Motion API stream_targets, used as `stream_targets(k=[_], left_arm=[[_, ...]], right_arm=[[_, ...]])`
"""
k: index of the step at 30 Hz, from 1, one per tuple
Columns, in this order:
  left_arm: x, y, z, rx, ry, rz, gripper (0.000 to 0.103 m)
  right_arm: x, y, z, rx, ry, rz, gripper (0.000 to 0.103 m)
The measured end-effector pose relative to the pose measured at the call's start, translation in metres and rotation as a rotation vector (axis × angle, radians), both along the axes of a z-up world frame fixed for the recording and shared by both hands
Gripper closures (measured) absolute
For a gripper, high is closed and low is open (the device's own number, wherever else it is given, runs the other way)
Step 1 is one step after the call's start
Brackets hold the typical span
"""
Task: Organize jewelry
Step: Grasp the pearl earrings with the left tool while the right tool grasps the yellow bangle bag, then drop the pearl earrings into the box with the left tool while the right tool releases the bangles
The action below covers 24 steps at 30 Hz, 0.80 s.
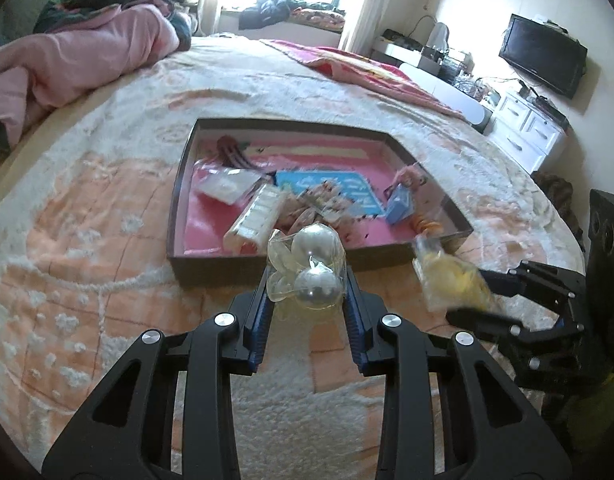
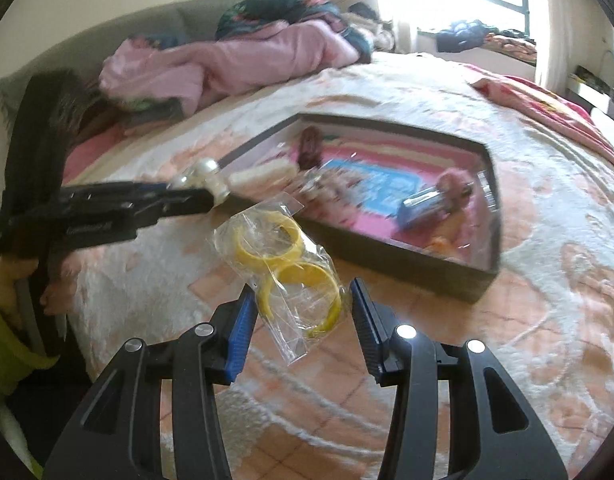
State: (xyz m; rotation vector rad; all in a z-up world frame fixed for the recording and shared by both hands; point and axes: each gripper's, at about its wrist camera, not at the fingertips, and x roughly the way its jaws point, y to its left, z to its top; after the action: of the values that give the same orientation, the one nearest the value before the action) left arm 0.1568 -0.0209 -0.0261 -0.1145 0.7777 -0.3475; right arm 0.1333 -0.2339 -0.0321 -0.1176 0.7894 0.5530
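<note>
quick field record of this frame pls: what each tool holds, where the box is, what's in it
left tool: shut on clear plastic bag of two large silver pearl beads
right tool: shut on clear plastic bag of yellow rings
both bags: lifted, just in front of the box's near wall
box: dark shallow cardboard box with pink lining, open, on the peach and white bedspread
box contents: blue card, small blue packet, white strip packet, other small packets, blurred

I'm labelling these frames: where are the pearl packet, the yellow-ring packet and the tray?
pearl packet [image 1: 312, 270], left wrist view, on the lower pearl.
yellow-ring packet [image 2: 285, 262], right wrist view, on a yellow ring.
tray [image 1: 211, 270], left wrist view, on its near wall.
</note>
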Motion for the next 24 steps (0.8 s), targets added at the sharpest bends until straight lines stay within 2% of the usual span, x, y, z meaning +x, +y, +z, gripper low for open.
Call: stream_targets(k=[11,24], left_arm=[[0.015,-0.021,0.016,-0.007,-0.030,-0.003,0.078],[0.038,-0.058,0.024,-0.004,-0.065,-0.053,0.078]], right_arm=[[0.010,-0.029,0.023,0.044,-0.090,-0.121,0.059],[0.034,-0.062,0.028,0.065,-0.129,-0.256,0.059]])
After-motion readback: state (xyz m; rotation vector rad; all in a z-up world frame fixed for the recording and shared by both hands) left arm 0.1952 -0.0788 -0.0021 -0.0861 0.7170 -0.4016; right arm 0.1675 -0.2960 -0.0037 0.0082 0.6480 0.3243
